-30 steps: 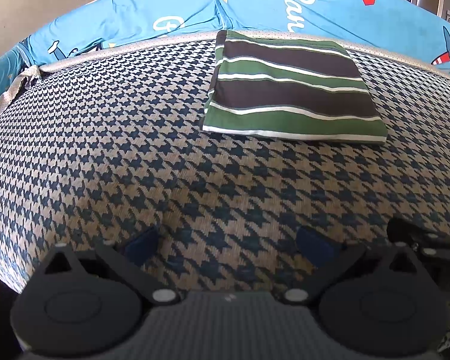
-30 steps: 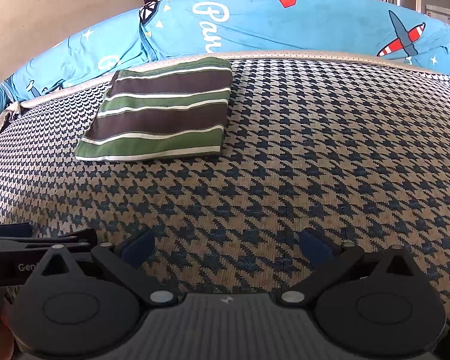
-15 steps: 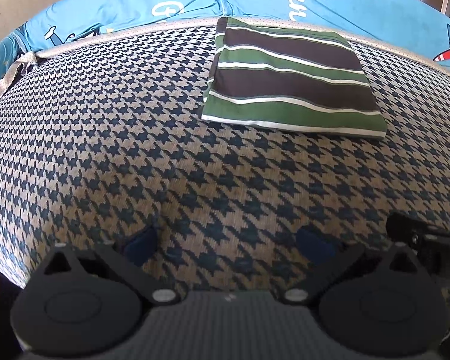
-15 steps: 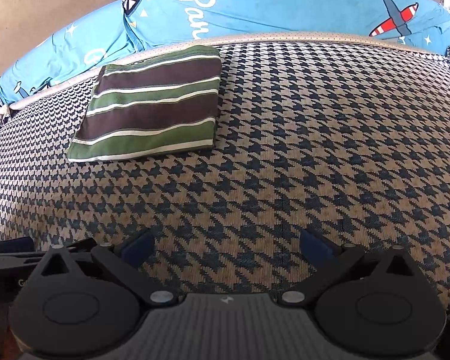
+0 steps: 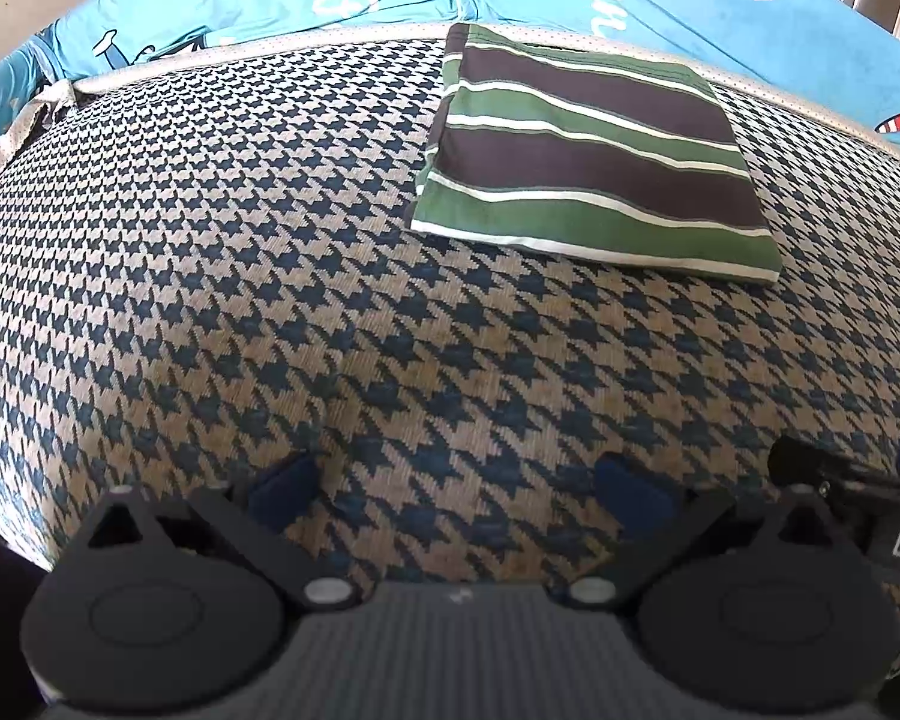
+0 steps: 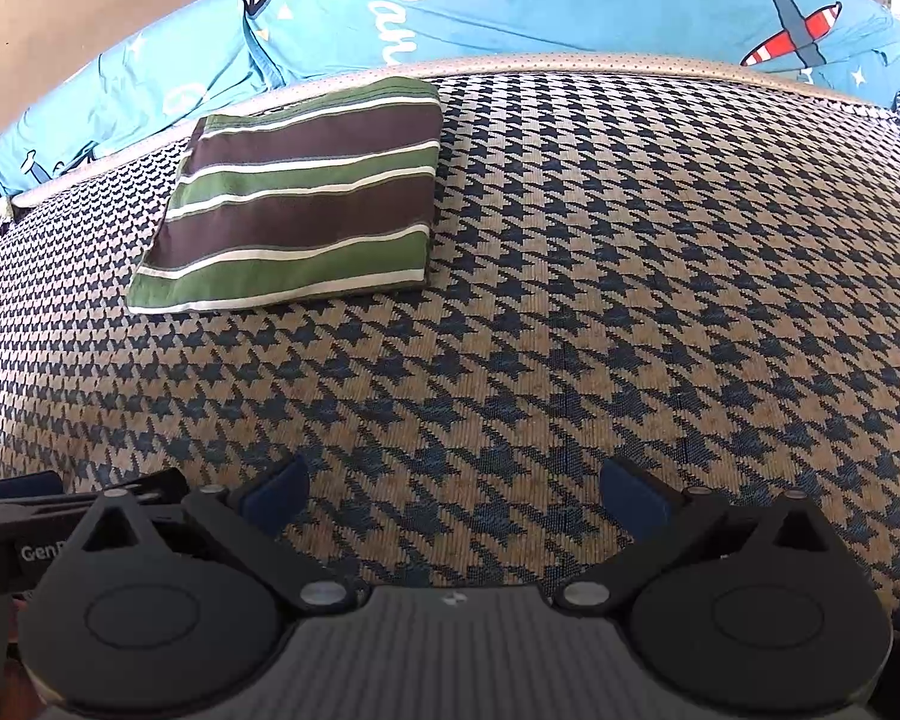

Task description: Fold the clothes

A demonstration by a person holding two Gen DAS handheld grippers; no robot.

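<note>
On houndstooth cover [image 5: 270, 276] folded striped shirt [image 5: 588, 162] unmoved, nearer now; both tools wide, empty.

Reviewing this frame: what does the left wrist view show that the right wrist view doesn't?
Only the left wrist view: the right tongs entering at its right edge. Only the right wrist view: the left tongs at its left edge, plus a full red-and-white airplane print. Both: the folded striped garment lying flat on the houndstooth surface, blue bedding behind, tongs open and empty.
</note>
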